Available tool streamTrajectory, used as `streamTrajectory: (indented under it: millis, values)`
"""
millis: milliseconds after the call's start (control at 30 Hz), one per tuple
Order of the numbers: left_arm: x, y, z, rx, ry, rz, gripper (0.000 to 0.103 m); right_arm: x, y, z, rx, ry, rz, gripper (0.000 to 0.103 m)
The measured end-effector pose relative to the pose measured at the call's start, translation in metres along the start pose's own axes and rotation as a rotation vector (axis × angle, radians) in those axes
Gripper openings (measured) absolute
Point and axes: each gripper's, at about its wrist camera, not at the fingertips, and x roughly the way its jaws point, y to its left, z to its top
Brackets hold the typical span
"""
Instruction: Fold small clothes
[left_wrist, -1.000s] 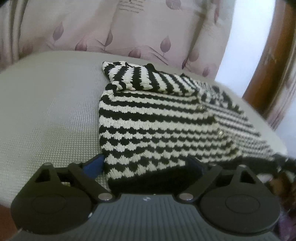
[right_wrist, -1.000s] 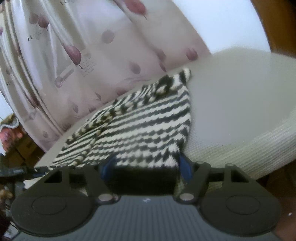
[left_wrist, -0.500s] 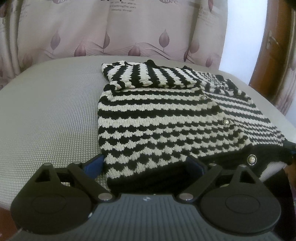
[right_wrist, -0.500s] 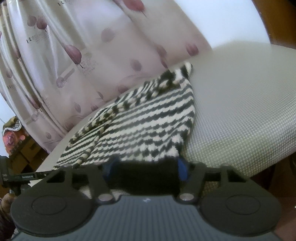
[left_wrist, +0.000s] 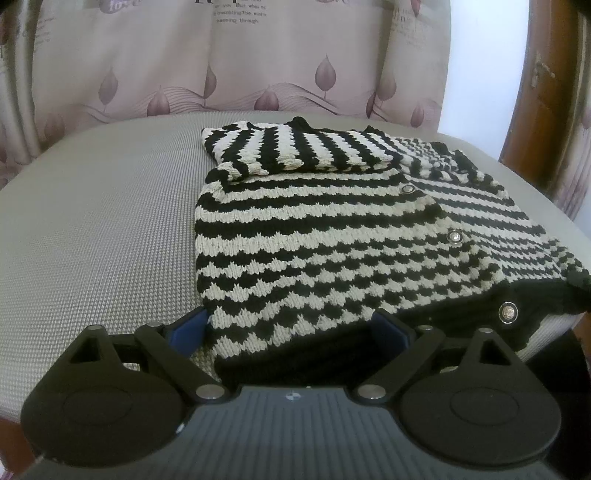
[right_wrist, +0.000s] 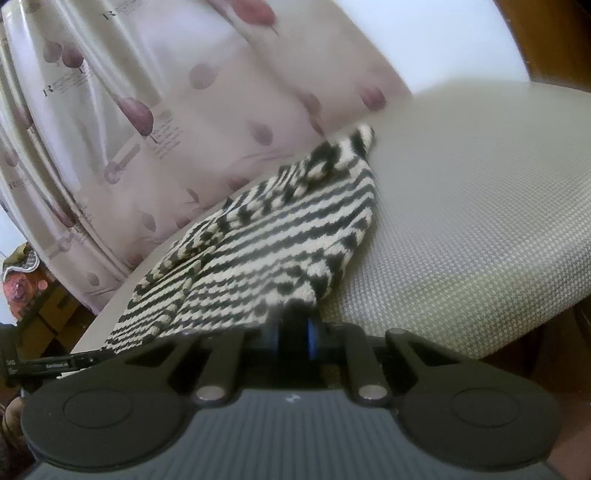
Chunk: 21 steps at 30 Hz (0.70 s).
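The striped knit sweater (left_wrist: 332, 236) lies partly folded on the grey mesh seat (left_wrist: 103, 229); the left gripper (left_wrist: 291, 328) has its fingers spread around the black hem. The right gripper (right_wrist: 291, 332) has fingers pressed together, pinching the hem's corner (right_wrist: 295, 306).

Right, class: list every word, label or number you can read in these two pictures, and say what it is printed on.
"love": partly cut off, on the curtain.
"R": large letter on the curtain; the small print beside it is blurred.
Small lines on the curtain: too blurred to read.
White label on a black object: too small to read.
Sweater: no text.
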Motion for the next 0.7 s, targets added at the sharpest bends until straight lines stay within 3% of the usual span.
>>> streamTrajectory:
  millis: [433, 700]
  values:
    - [0.0024, -0.0044, 0.0010, 0.047, 0.003, 0.026, 0.097, 0.0060, 0.0011, -0.0016, 0.016, 0.036, 0.050, 0.026]
    - [0.0018, -0.0089, 0.0003, 0.077, -0.004, 0.050, 0.099, 0.0066, 0.0016, -0.0053, 0.002, 0.023, 0.045, 0.024]
